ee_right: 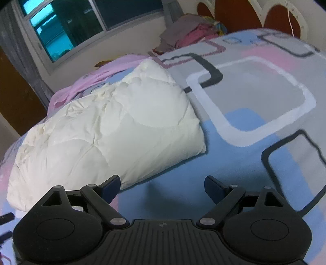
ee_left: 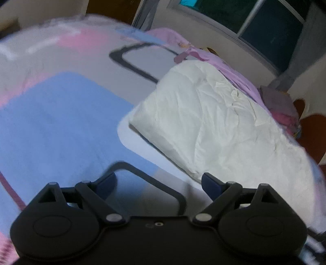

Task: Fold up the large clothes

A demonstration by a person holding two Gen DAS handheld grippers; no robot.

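Folded quilt point(ee_right: 106, 130) on bed point(ee_right: 254, 97), clothes pile point(ee_right: 183, 36) behind, nr window point(ee_right: 67, 24)

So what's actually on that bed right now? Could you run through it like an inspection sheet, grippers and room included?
Surface: bed sheet patterned in blue, pink and grey with rounded squares.
Job's things: white quilted duvet, folded into a thick bundle, lying on the sheet.
Clutter: pink garment behind the duvet; pile of purple and pink clothes near the headboard.
Grippers: left gripper open, holding nothing; right gripper open, holding nothing, just short of the duvet's near edge.
Cables: a thin white cord hangs at the headboard.
Surroundings: window with grey curtain, dark outside.
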